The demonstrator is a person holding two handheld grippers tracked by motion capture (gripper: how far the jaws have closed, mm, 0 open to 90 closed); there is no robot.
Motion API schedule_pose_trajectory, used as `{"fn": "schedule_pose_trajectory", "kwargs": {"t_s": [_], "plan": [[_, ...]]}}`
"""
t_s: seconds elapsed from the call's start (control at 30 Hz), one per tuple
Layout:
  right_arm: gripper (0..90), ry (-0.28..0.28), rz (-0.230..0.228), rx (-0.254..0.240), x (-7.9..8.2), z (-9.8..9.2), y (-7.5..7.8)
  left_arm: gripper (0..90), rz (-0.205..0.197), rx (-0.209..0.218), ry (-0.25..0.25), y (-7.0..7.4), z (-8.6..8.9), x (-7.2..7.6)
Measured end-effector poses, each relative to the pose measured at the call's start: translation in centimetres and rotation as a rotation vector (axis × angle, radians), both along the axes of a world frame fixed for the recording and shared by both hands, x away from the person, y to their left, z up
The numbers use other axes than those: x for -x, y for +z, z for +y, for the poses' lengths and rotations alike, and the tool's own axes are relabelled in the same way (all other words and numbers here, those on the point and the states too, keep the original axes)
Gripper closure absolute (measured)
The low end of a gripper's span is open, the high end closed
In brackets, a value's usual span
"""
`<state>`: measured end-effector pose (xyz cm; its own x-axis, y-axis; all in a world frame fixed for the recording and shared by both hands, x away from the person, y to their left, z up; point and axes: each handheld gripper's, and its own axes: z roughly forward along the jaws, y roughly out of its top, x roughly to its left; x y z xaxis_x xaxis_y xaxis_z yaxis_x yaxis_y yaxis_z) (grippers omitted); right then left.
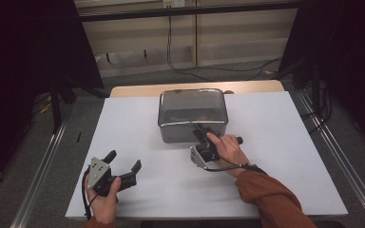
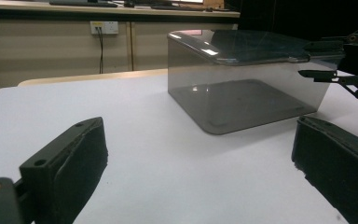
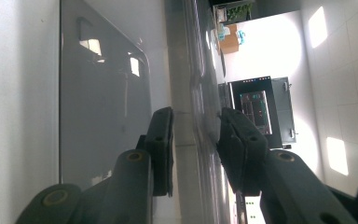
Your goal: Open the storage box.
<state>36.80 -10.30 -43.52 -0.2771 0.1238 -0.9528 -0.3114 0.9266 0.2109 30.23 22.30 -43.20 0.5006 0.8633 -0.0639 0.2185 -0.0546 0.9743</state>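
- Container (image 1: 192,114): a smoky, see-through box with a lid, standing on the white table (image 1: 275,156) at its far middle.
- Right gripper (image 1: 200,129): turned on its side, its jaws straddle the lid rim on the near edge (one jaw above the rim, one below); a gap shows at each pad, so no firm pinch can be told.
- Left gripper (image 1: 123,163): resting near the table's front left corner, jaws spread wide and empty, well apart from the container.

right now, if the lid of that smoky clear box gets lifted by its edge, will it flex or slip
The lid looks like thin, glossy plastic, so it probably flexes little but could slip in the right tongs. The box seems empty, probably light, and may lift too.
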Motion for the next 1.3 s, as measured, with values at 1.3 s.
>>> {"fn": "schedule_pose_trajectory", "kwargs": {"t_s": [1.3], "plan": [[79.6,0.017,-0.011,0.002,0.1,0.2,1.1,4.2,-0.011,-0.007,-0.128,1.1,-1.7,-3.3]]}}
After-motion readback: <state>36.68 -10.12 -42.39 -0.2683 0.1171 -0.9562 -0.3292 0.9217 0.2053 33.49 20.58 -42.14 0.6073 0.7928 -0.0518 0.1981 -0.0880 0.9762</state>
